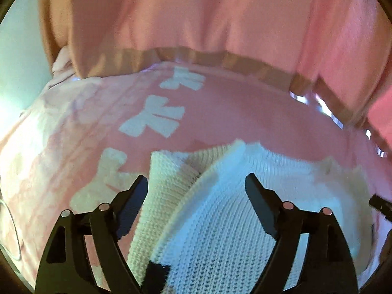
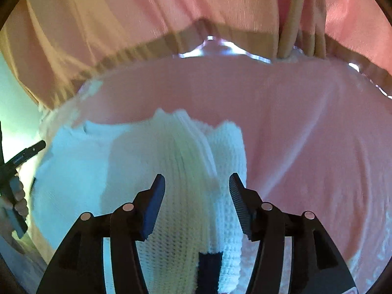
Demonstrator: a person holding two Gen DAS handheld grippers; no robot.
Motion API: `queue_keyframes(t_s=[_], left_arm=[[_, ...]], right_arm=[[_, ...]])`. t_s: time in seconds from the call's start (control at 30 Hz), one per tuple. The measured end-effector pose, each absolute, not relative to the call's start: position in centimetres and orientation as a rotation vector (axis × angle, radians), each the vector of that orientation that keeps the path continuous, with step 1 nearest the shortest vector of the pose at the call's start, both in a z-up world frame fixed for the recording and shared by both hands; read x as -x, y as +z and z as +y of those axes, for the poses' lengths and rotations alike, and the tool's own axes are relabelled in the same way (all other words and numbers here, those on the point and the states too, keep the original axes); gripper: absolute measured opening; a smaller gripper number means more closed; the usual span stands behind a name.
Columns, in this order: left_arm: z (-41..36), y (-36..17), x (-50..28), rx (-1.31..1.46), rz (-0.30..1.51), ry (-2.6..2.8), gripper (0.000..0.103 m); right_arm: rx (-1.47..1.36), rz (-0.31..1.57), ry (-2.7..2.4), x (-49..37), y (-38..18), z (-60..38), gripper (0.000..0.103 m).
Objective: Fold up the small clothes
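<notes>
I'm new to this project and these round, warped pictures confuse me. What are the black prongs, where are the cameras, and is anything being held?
Each picture comes from a wide-angle camera on a hand-held gripper, looking along its two black fingers. One view shows the left gripper, the other the right gripper. A person holds one in each hand; their pink top fills the background. On the pink blanket with white bows lies a white knitted garment. Both grippers stand open over it, knit lying between the fingers but not pinched. Nothing is held.
</notes>
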State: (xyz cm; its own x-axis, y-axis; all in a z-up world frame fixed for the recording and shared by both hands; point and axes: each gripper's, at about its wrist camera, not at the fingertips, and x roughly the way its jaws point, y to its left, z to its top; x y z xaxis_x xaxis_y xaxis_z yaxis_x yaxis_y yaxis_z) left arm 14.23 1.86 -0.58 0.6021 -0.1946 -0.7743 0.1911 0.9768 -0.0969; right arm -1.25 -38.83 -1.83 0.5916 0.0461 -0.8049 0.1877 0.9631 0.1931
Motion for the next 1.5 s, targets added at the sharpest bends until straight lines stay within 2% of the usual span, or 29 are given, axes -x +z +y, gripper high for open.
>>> queue_keyframes(t_s=[0.07, 0.1, 0.13, 0.17, 0.2, 0.37, 0.43, 0.53, 0.57, 0.77, 0.83, 0.9, 1.0, 1.1, 1.13, 1.27, 1.33, 1.43, 1.5], left_arm=[[1.0, -1.9, -14.6, -0.026, 0.943, -0.227, 0.076], [0.8, -2.5, -14.9, -0.016, 0.978, -0.242, 0.058], [0.6, -3.2, -15.4, 0.006, 1.024, -0.267, 0.047], [0.6, -3.9, -16.0, 0.047, 1.079, -0.286, 0.024], [0.8, -4.0, -16.4, 0.076, 1.096, -0.284, 0.008], [2.4, 0.6, -16.3, 0.154, 0.988, -0.274, 0.007], [2.8, 0.1, -16.8, 0.105, 0.987, -0.226, 0.007], [2.8, -4.4, -18.7, 0.096, 1.126, -0.187, 0.007], [2.6, -5.1, -18.7, 0.095, 1.125, -0.177, 0.008], [1.7, -1.5, -16.9, 0.075, 1.040, -0.207, 0.013], [1.4, 0.0, -15.7, 0.073, 0.991, -0.225, 0.013], [0.7, 0.8, -15.0, 0.067, 0.961, -0.244, 0.021], [-1.5, 0.4, -14.6, 0.009, 0.955, -0.277, 0.027], [-2.5, -2.3, -16.2, -0.080, 1.009, -0.211, 0.028], [-2.2, -3.3, -16.8, -0.088, 1.035, -0.185, 0.028], [-0.5, -3.7, -17.1, -0.021, 1.057, -0.176, 0.028], [-0.8, -3.0, -16.5, -0.050, 1.022, -0.170, 0.028], [-1.4, -2.8, -15.8, -0.074, 1.016, -0.189, 0.028], [-1.5, -3.0, -15.4, -0.090, 1.025, -0.187, 0.028]], right_arm=[[-0.273, 0.953, -0.071, 0.8, -2.6, -38.9, 0.053], [-0.278, 0.953, -0.074, 0.5, -2.8, -39.0, 0.048], [-0.291, 0.955, -0.073, 0.2, -3.0, -39.1, 0.023], [-0.303, 0.971, -0.058, -0.3, -3.2, -39.1, 0.005], [-0.313, 0.970, -0.055, -0.5, -3.0, -39.1, 0.007], [-0.329, 0.746, -0.021, 1.4, 3.5, -39.1, 0.007], [-0.313, 0.788, -0.086, 0.5, 2.3, -39.9, 0.007], [-0.390, 1.008, -0.145, -1.7, -4.2, -41.2, 0.007], [-0.387, 0.998, -0.146, -1.7, -4.4, -41.0, 0.007], [-0.322, 0.842, -0.202, 0.4, 1.3, -38.8, 0.010], [-0.230, 0.758, -0.269, 1.5, 3.4, -37.5, 0.018], [-0.199, 0.721, -0.225, 1.7, 4.5, -35.9, 0.018], [-0.231, 0.817, -0.095, -0.4, 2.4, -34.2, 0.006], [-0.155, 0.989, -0.164, -3.1, -2.3, -34.7, 0.006], [-0.126, 1.022, -0.237, -3.4, -3.4, -35.6, 0.000], [-0.342, 0.963, -0.219, -1.4, -1.5, -38.5, 0.000], [-0.270, 0.916, -0.207, -0.6, -0.1, -37.6, 0.001], [-0.168, 1.030, -0.293, -1.1, -2.9, -37.7, 0.000], [-0.214, 1.003, -0.294, -0.4, -3.1, -38.3, 0.000]])
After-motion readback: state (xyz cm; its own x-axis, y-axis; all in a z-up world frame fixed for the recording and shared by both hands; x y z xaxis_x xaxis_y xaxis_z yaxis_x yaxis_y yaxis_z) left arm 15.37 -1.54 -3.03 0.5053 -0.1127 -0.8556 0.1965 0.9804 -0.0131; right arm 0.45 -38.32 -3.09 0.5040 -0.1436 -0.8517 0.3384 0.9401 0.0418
